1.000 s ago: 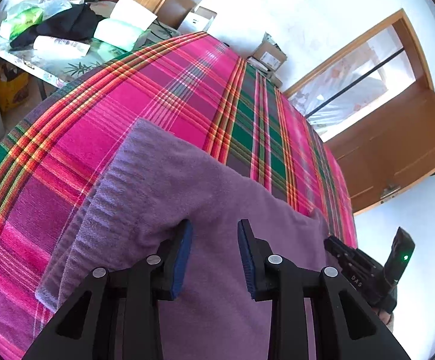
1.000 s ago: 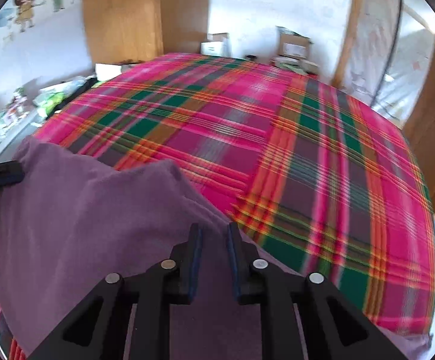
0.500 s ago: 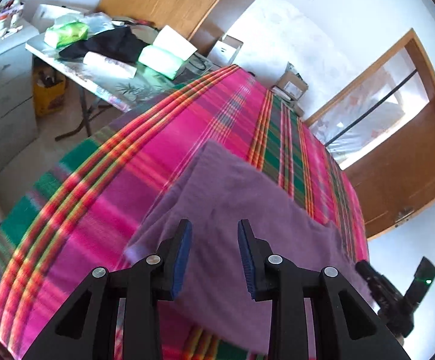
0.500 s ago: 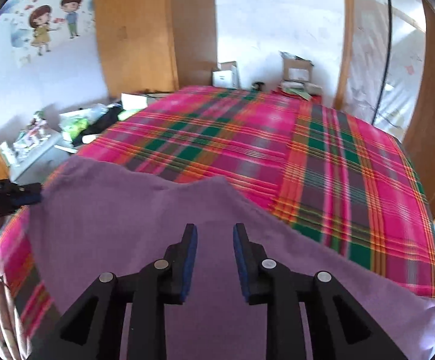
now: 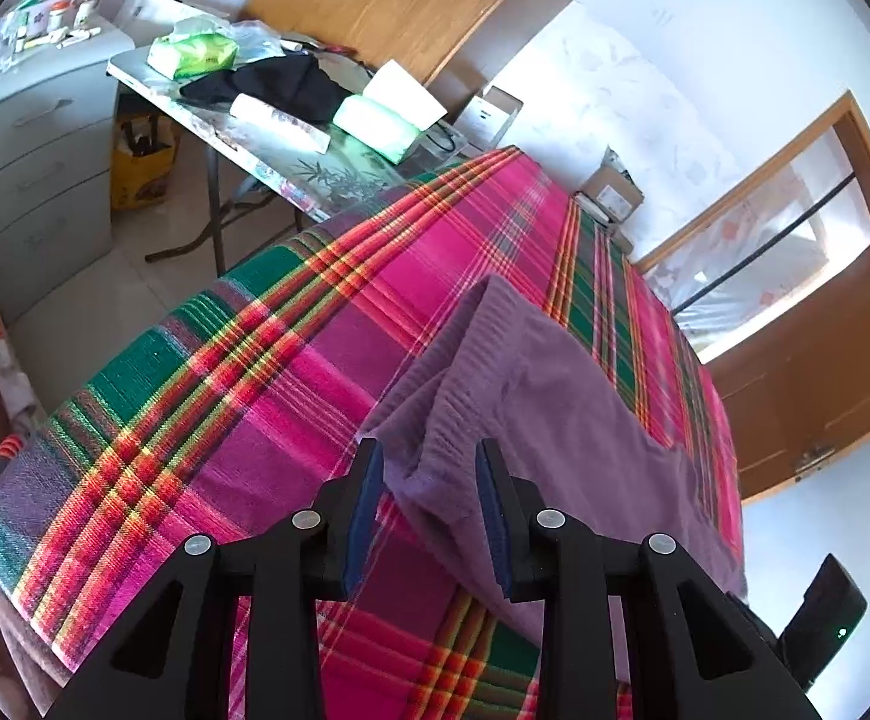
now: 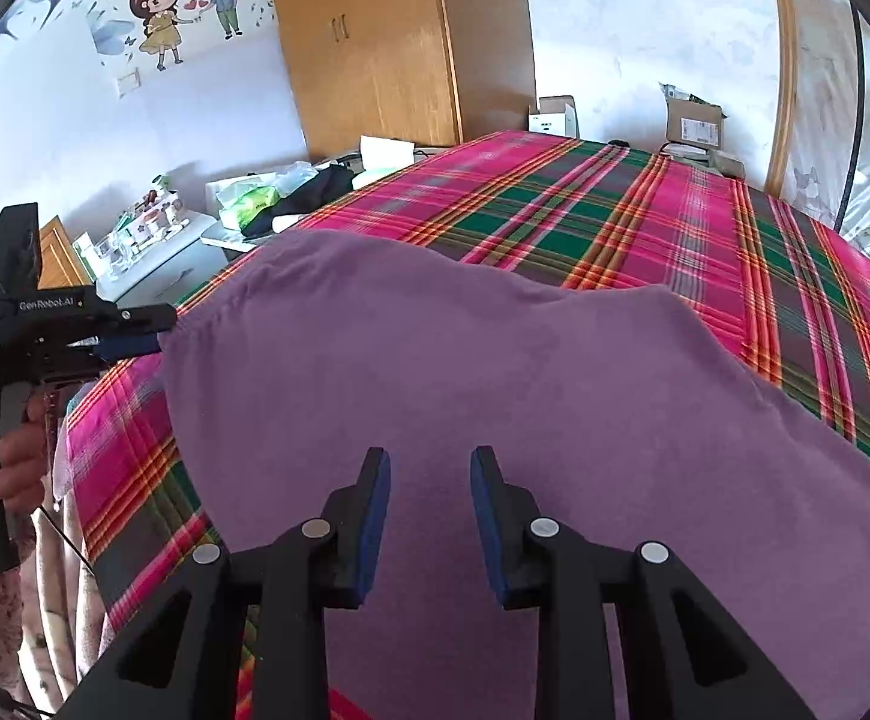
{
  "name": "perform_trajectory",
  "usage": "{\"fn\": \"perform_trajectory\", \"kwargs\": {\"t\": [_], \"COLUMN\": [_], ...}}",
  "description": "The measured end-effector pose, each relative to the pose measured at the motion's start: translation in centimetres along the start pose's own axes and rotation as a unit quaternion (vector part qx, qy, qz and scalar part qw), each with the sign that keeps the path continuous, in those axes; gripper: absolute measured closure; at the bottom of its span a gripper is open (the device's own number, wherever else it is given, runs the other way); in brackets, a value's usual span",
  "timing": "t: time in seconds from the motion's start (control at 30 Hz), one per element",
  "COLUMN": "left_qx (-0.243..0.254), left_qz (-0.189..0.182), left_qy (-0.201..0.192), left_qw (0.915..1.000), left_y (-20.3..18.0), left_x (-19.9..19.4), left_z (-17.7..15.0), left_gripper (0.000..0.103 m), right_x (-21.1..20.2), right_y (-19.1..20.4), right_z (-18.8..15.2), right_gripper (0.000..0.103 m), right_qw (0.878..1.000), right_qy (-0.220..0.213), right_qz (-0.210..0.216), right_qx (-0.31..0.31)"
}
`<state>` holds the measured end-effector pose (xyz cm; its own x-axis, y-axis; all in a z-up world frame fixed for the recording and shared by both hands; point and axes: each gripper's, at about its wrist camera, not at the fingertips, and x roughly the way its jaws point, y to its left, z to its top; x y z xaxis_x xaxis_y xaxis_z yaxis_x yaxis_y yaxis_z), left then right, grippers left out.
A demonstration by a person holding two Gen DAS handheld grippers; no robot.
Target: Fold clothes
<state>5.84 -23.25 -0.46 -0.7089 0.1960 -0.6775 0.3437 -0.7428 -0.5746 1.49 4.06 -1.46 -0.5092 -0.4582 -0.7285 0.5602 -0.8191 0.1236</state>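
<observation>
Both grippers parted over the purple garment (image 6: 495, 372) on the plaid bedspread (image 5: 291, 372), right gripper (image 6: 429, 480) just widened, left gripper (image 5: 429, 474) straddling a ribbed fold, garment's near edge cut off.

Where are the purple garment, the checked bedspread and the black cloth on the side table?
purple garment (image 6: 495, 372), right wrist view, middle of its top.
checked bedspread (image 6: 645, 204), right wrist view, bare far part.
black cloth (image 5: 291, 84), left wrist view, its middle.

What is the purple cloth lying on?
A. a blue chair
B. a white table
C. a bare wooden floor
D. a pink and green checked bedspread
D: the purple cloth lies spread over the pink and green checked bedspread, which shows all around its edges.
</observation>
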Motion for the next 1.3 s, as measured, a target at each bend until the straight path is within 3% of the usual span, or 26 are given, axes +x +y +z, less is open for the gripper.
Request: {"fn": "perform_trajectory", "kwargs": {"t": [0.17,0.33,0.63,0.87,1.07,1.3], "left_qx": [-0.007,-0.011,-0.024,-0.041,-0.045,-0.041], "left_qz": [-0.005,-0.02,-0.053,-0.084,-0.096,-0.101], "left_qy": [0.015,0.025,0.043,0.055,0.058,0.062], "left_qw": [0.9998,0.9994,0.9973,0.9941,0.9927,0.9921], "left_y": [0.4,0.6,1.4,2.1,2.8,3.2], "left_x": [0.6,0.9,1.4,1.6,1.7,1.9], "left_z": [-0.2,-0.6,0.1,0.6,1.2,1.6], "left_gripper": [0.07,0.07,0.07,0.07,0.07,0.07], "right_x": [1.0,2.6,5.5,7.6,7.9,8.8], "right_y": [3.1,8.3,14.0,15.6,15.4,15.0], "right_z": [0.9,1.9,1.7,2.4,3.4,3.9], "right_gripper": [0.071,0.07,0.064,0.064,0.064,0.077], "right_qw": [1.0,0.996,0.988,0.985,0.989,0.991], "right_qy": [-0.009,-0.009,0.017,0.024,0.02,0.028], "right_qz": [0.026,0.058,0.032,-0.013,0.008,0.004], "right_qx": [-0.011,-0.07,-0.15,-0.169,-0.15,-0.129]}}
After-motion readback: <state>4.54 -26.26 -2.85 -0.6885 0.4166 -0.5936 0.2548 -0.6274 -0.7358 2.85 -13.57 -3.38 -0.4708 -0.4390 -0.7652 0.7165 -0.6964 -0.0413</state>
